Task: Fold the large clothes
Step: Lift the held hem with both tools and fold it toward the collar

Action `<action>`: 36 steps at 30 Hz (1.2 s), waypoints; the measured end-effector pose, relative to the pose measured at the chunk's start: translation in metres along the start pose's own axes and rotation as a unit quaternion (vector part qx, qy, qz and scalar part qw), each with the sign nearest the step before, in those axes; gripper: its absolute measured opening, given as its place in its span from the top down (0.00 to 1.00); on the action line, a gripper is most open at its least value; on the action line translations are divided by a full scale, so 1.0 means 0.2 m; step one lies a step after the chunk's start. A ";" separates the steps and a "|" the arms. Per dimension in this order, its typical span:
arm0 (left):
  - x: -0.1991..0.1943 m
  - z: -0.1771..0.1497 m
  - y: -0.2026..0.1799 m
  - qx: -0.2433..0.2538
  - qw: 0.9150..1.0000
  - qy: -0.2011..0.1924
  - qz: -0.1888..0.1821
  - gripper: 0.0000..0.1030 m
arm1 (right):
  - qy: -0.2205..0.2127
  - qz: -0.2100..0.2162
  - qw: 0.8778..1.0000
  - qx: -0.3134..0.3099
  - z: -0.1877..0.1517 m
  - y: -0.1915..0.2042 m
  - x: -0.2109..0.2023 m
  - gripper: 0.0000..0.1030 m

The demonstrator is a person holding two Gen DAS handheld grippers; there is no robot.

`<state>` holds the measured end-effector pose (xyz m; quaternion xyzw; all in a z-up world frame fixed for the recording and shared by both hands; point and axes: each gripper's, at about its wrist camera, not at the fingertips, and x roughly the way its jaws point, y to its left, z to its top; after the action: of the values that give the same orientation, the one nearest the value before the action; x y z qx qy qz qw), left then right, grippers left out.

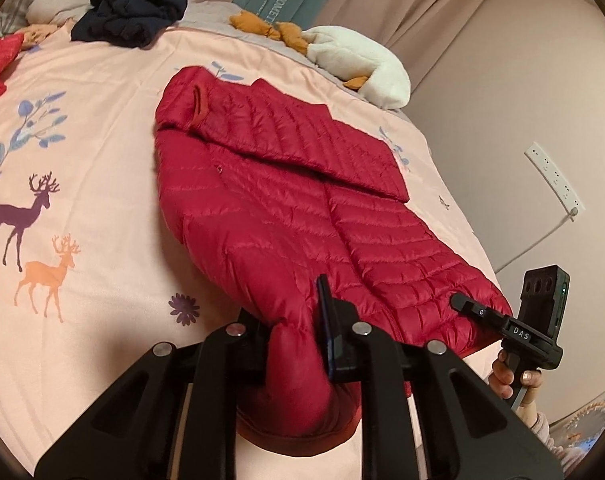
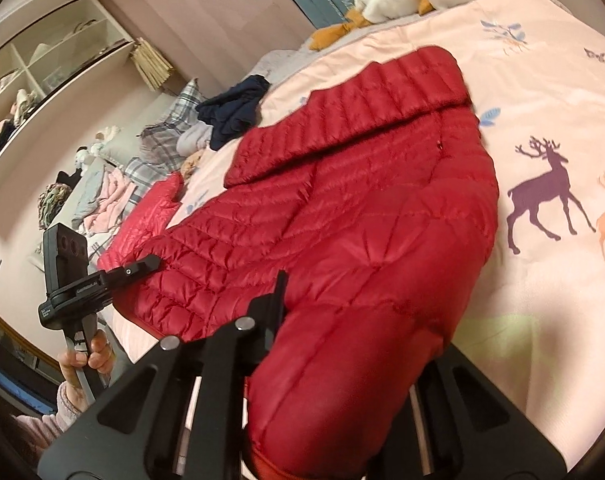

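Pink deer-print bedspread (image 1: pixel 102 128) fills my view, red puffer jacket (image 1: pixel 286 200) centered. Left gripper (image 1: pixel 298 344) pinches its hem at 6 o'clock; right gripper (image 2: pixel 330 344) grips its hem too.

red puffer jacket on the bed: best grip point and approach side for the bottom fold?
Take the red puffer jacket at its two bottom hem corners, coming in from the near bed edge. The hem lies nearest, the sleeves are already folded across the body, and the collar end points away. The left tool and right tool each already have a hem corner bunched between their fingers, so lifting toward the collar looks natural.
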<state>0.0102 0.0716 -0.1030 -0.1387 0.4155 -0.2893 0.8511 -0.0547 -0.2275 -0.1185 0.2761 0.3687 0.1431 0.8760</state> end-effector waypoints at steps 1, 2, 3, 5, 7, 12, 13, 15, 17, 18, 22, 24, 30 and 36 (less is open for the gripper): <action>-0.02 0.00 -0.02 0.004 1.000 -0.002 0.000 0.82 | -0.002 0.003 1.000 -0.003 0.01 0.01 -0.01 0.85; -0.03 0.01 -0.03 0.008 1.000 -0.004 0.000 0.82 | -0.004 0.007 1.000 -0.007 0.01 0.02 -0.03 0.85; -0.04 0.01 -0.04 0.013 1.000 -0.007 0.000 0.82 | -0.006 0.009 1.000 -0.010 0.02 0.03 -0.04 0.85; -0.04 0.03 -0.06 0.021 1.000 -0.010 0.001 0.82 | -0.009 0.016 1.000 -0.015 0.03 0.04 -0.06 0.85; -0.07 0.04 -0.08 0.030 0.999 -0.014 0.003 0.82 | -0.014 0.023 0.999 -0.020 0.04 0.06 -0.09 0.85; -0.12 0.04 -0.12 0.042 0.999 -0.021 0.001 0.82 | -0.025 0.037 0.998 -0.035 0.06 0.10 -0.16 0.85; -0.14 0.04 -0.13 0.044 0.999 -0.023 0.000 0.82 | -0.027 0.040 0.998 -0.039 0.07 0.11 -0.18 0.85; -0.16 0.05 -0.14 0.048 0.998 -0.027 -0.003 0.82 | -0.029 0.044 0.998 -0.047 0.07 0.12 -0.20 0.85; -0.18 0.06 -0.16 0.053 0.998 -0.031 -0.005 0.82 | -0.032 0.048 0.997 -0.055 0.08 0.14 -0.23 0.85; -0.19 0.06 -0.15 0.054 0.998 -0.033 -0.005 0.82 | -0.034 0.051 0.996 -0.061 0.08 0.15 -0.25 0.85; -0.23 0.09 -0.16 0.058 0.998 -0.039 -0.010 0.82 | -0.041 0.061 0.994 -0.082 0.09 0.19 -0.31 0.85; -0.26 0.09 -0.15 0.059 0.997 -0.042 -0.013 0.82 | -0.043 0.068 0.992 -0.094 0.09 0.20 -0.34 0.85; -0.34 0.09 -0.17 0.065 0.996 -0.053 -0.028 0.82 | -0.053 0.094 0.985 -0.134 0.07 0.28 -0.46 0.85; -0.42 0.13 -0.19 0.069 0.994 -0.067 -0.050 0.82 | -0.074 0.130 0.977 -0.150 0.06 0.33 -0.59 0.85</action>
<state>-0.0246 0.0935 -0.0160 -0.1192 0.3291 -0.3490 0.8693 -0.1305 -0.2311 -0.0063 0.1969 0.2386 0.2885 0.9061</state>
